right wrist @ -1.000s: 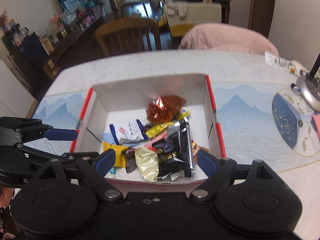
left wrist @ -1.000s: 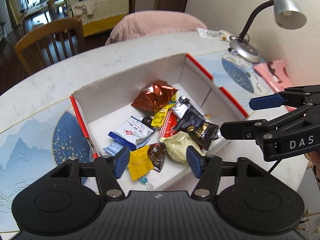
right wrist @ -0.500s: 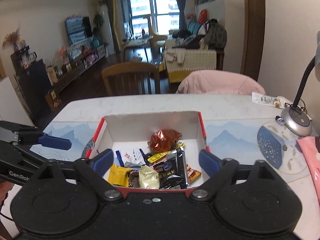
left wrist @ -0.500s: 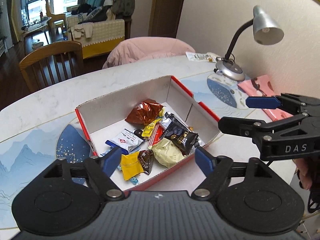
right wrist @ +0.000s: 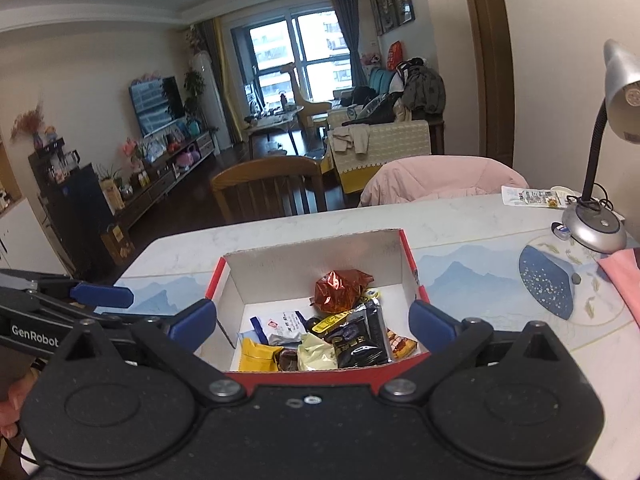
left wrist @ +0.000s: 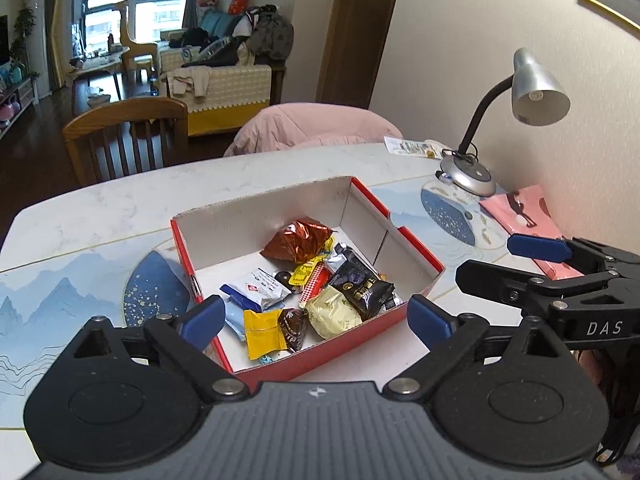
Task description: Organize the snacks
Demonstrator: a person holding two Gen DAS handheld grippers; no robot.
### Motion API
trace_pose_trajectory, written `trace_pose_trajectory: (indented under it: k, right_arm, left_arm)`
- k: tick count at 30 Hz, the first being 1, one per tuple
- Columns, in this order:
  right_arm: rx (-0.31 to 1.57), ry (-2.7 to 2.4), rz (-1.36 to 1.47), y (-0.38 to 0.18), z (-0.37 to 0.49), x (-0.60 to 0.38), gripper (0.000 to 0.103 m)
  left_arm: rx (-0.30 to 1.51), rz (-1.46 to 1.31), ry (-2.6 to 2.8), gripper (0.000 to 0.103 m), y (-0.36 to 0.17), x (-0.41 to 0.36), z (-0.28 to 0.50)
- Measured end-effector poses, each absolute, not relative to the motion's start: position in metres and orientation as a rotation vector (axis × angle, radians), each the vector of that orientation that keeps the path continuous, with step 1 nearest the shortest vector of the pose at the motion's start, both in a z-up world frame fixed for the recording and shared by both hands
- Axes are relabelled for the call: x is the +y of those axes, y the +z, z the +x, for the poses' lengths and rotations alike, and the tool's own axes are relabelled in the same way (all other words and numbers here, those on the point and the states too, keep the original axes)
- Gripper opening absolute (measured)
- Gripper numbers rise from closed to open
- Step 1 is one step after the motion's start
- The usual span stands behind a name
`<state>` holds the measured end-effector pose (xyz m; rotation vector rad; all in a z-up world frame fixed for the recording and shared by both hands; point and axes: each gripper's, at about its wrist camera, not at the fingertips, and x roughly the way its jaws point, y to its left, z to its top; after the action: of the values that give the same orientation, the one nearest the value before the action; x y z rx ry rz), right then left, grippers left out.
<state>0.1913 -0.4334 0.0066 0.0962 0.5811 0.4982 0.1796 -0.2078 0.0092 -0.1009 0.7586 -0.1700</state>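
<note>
A red cardboard box (left wrist: 416,254) (right wrist: 412,264) with white inside stands on the table and holds several wrapped snacks: a copper foil bag (left wrist: 298,240) (right wrist: 340,290), a black packet (left wrist: 362,284) (right wrist: 358,344), a cream packet (left wrist: 334,312), a yellow packet (left wrist: 264,332) (right wrist: 256,356) and a white-and-blue packet (left wrist: 258,290). My left gripper (left wrist: 316,320) is open and empty, raised in front of the box. My right gripper (right wrist: 312,322) is open and empty, also raised before the box; it shows in the left wrist view (left wrist: 532,264) to the right.
A silver desk lamp (left wrist: 536,92) (right wrist: 596,232) stands at the table's back right beside a pink bag (left wrist: 524,216). A flat snack packet (left wrist: 412,148) lies at the far edge. A wooden chair (left wrist: 124,132) and a pink-covered chair (left wrist: 316,128) stand behind the table.
Both grippers have pulled back and up from the box, so it looks smaller and more of the room shows. The left jaws opened wider. The snacks stayed in the box.
</note>
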Motion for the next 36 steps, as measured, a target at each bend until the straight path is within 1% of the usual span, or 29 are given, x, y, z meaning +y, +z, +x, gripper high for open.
trace_pose_trajectory:
  k: [7, 11, 16, 26, 36]
  right_arm:
    - [0.568, 0.528, 0.138, 0.005, 0.183, -0.438, 0.103]
    - [0.592, 0.522, 0.212, 0.002, 0.182, -0.441, 0.103]
    - [0.631, 0.48, 0.229, -0.004, 0.182, -0.441, 0.103]
    - [0.593, 0.457, 0.13, -0.01, 0.173, -0.434, 0.103]
    - [0.604, 0.445, 0.113, -0.009, 0.173, -0.431, 0.103]
  left_arm:
    - [0.735, -0.111, -0.146, 0.098, 0.009, -0.208, 0.168]
    - [0.724, -0.092, -0.11, 0.098, 0.006, -0.207, 0.164]
    - [0.73, -0.103, -0.096, 0.098, 0.002, -0.206, 0.161]
    - [0.73, -0.116, -0.068, 0.098, 0.0, -0.202, 0.159]
    - [0.735, -0.131, -0.063, 0.098, -0.001, -0.199, 0.157]
